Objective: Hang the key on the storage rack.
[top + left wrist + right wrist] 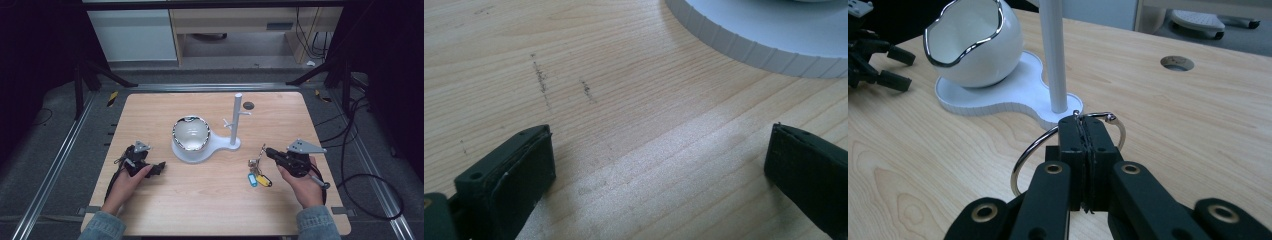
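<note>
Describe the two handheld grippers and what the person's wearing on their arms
Both grippers are black. The left gripper has flat rectangular pads and a small grey three-cornered plate on top. The right gripper carries a larger grey plate with holes, brass-coloured rivets along its black linkage bars, and a dark cable trailing off the table. The person wears blue denim sleeves.

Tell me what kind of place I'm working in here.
Likely a lab or office data-collection station, not a home. A small wooden table sits inside a metal rail frame with cables trailing on the grey floor, and office furniture stands behind it.
</note>
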A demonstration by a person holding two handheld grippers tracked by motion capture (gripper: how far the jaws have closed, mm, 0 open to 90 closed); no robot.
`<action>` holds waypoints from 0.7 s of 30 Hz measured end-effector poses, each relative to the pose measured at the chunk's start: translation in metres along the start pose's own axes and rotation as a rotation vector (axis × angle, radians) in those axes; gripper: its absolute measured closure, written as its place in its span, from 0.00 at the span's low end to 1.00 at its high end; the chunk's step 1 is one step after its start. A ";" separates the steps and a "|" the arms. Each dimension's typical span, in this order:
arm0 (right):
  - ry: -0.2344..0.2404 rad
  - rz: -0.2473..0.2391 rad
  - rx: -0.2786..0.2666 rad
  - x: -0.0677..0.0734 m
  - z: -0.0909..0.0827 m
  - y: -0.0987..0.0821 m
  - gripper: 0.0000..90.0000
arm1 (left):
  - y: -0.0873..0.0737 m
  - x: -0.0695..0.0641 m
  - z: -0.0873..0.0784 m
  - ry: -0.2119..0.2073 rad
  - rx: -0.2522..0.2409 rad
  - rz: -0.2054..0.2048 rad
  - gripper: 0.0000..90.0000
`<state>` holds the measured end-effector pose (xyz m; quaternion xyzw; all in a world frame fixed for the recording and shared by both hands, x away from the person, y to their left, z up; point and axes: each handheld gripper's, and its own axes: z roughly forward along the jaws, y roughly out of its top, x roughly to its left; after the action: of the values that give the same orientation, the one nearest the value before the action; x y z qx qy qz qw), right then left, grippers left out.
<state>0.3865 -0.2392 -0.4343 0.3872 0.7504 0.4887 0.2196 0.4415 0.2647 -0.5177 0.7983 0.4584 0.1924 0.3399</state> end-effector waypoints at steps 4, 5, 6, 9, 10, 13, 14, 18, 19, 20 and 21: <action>-0.006 -0.006 -0.013 0.003 -0.003 0.007 0.99 | 0.000 0.000 0.000 0.000 0.000 0.000 0.00; -0.008 -0.005 -0.016 0.003 -0.005 0.009 0.99 | 0.000 0.000 0.000 0.000 0.000 0.000 0.00; -0.013 -0.007 -0.018 0.004 -0.006 0.010 0.99 | 0.000 0.000 0.000 0.000 0.000 0.000 0.00; -0.021 -0.016 -0.023 0.006 -0.008 0.015 0.99 | 0.000 0.000 0.000 0.001 0.000 -0.001 0.00; -0.026 -0.018 -0.024 0.007 -0.009 0.017 0.99 | 0.000 0.000 0.000 0.001 -0.001 -0.001 0.00; -0.033 -0.018 -0.028 0.008 -0.011 0.020 0.99 | 0.000 0.000 0.000 0.001 -0.001 -0.001 0.00; -0.035 -0.020 -0.031 0.009 -0.012 0.022 0.99 | 0.000 0.000 0.000 0.001 -0.001 -0.001 0.00; -0.042 -0.030 -0.041 0.011 -0.015 0.028 0.99 | 0.000 0.000 0.000 0.001 -0.001 -0.001 0.00; -0.043 -0.030 -0.044 0.011 -0.015 0.029 0.99 | 0.000 0.000 0.000 0.001 -0.001 -0.001 0.00; -0.045 -0.033 -0.047 0.012 -0.016 0.031 0.99 | 0.000 0.000 0.000 0.001 -0.001 -0.001 0.00; -0.045 -0.034 -0.049 0.012 -0.016 0.032 0.99 | 0.000 0.000 0.000 0.001 -0.001 -0.002 0.00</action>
<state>0.3796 -0.2314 -0.3975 0.3799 0.7395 0.4943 0.2540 0.4411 0.2645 -0.5178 0.7976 0.4593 0.1929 0.3400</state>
